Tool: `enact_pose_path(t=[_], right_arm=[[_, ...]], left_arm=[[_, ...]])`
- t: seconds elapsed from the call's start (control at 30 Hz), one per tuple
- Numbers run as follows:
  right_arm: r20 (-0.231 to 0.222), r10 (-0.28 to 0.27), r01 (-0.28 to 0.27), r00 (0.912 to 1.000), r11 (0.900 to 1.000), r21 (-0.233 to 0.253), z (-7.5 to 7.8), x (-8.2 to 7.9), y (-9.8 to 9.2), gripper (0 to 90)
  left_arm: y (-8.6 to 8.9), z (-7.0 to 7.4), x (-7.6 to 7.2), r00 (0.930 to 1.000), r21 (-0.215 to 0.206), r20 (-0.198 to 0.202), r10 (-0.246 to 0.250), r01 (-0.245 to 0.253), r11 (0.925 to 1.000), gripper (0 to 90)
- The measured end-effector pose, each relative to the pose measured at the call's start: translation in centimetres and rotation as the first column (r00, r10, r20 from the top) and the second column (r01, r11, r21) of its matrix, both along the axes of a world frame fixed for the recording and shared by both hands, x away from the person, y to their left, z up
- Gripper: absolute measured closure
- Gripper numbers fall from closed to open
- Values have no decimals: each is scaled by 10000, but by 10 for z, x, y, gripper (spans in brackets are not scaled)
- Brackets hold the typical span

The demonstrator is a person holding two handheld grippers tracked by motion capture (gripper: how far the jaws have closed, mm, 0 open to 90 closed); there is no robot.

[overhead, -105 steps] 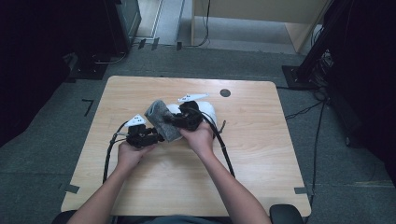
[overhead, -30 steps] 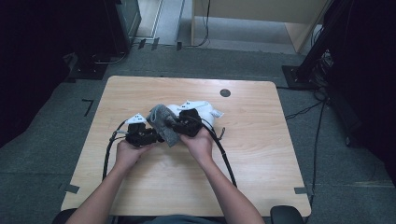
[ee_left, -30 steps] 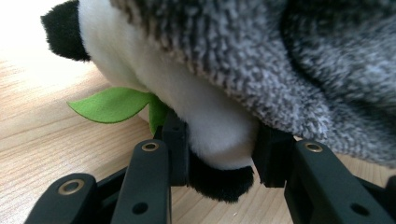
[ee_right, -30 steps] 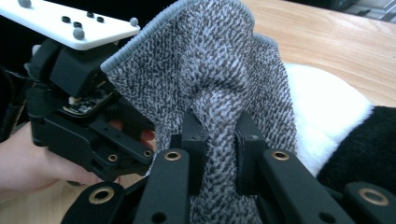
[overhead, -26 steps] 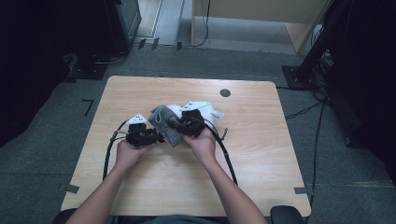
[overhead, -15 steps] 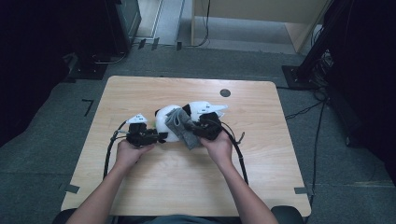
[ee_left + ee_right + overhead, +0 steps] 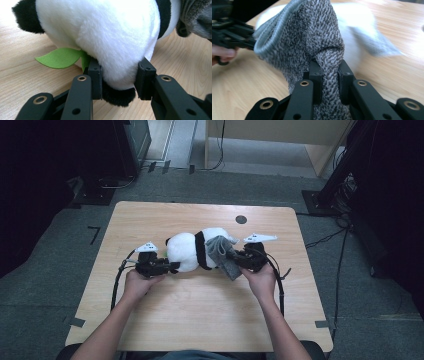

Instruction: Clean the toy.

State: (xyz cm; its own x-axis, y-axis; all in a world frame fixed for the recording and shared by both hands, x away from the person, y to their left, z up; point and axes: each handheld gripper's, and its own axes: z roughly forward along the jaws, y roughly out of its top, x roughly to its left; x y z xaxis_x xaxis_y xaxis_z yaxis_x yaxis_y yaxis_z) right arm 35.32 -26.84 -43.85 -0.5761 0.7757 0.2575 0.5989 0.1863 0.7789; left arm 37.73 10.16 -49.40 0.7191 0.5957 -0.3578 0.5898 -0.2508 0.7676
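Panda plush point(image 7: 192, 251) lay on its side near the middle of the tabletop point(image 7: 200, 310), with a grey knitted cloth point(image 7: 222, 254) bunched against its right end, and both were held from the near side by the person's two grippers. Nearest, the forearms came in from the near edge of the tabletop, the left hand point(image 7: 136, 282) and right hand point(image 7: 261, 279) each wrapped around a gripper with a black cable looping back toward that edge. The left gripper point(image 7: 170, 267) had its jaws pinching the white, fluffy end of the plush point(image 7: 110, 45), the fur bulging out between them above a black patch, and a green felt leaf point(image 7: 61, 58) stuck out just beside the left jaw, close over the wood. The right gripper point(image 7: 239, 260) had its jaws pressed onto a fold of the grey cloth point(image 7: 312, 45), which rose above them with a ribbed hem curling at the left; behind it the white plush was blurred. Farther off, a black band crossed the plush's white body between the two grippers, and a small black ear showed at its left end. Beyond, near the far edge toward the right corner, a round dark hole point(image 7: 241, 219) sat in the tabletop, well apart from the plush.
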Motion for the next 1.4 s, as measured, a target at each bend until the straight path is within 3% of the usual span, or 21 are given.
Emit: enact_pose_path(t=[0.13,0.3,0.4,0.53,0.7,0.87,1.03,1.17,1.3,1.4], right_arm=[[-383,-527,527,9979,9986,0,-13,4,-15,794],[-700,-618,605,9956,9980,-201,-26,11,-18,795],[-429,-889,878,9951,9957,-282,-21,10,-21,795],[253,-798,790,9965,9964,303,-1,0,-22,796],[1148,71,-123,9934,9989,443,25,-13,3,796],[1239,1084,-1177,9864,9906,702,31,-15,41,796],[1180,2007,-2092,9725,9757,649,21,-11,87,796],[981,2388,-2461,9661,9667,708,9,-9,113,796],[599,2517,-2545,9659,9660,446,-10,-3,126,796],[484,2465,-2493,9679,9662,653,-25,1,126,797]], left_arm=[[1,0,0,10000,-12,-38,-21,21,10000,644],[2,1,1,9998,-219,-190,79,-83,9997,645],[2,4,2,9986,-330,-426,306,-320,9989,647],[1,8,2,9982,-321,-429,426,-439,9985,651],[-1,11,1,9978,-341,-466,480,-497,9982,651],[0,11,2,9973,-333,-548,484,-503,9982,651],[-1,12,2,9966,-352,-616,539,-561,9978,651],[-2,13,1,9963,-336,-647,570,-592,9977,651],[-3,14,1,9963,-311,-690,521,-544,9980,651],[-4,13,1,9951,-188,-840,530,-547,9983,653]])
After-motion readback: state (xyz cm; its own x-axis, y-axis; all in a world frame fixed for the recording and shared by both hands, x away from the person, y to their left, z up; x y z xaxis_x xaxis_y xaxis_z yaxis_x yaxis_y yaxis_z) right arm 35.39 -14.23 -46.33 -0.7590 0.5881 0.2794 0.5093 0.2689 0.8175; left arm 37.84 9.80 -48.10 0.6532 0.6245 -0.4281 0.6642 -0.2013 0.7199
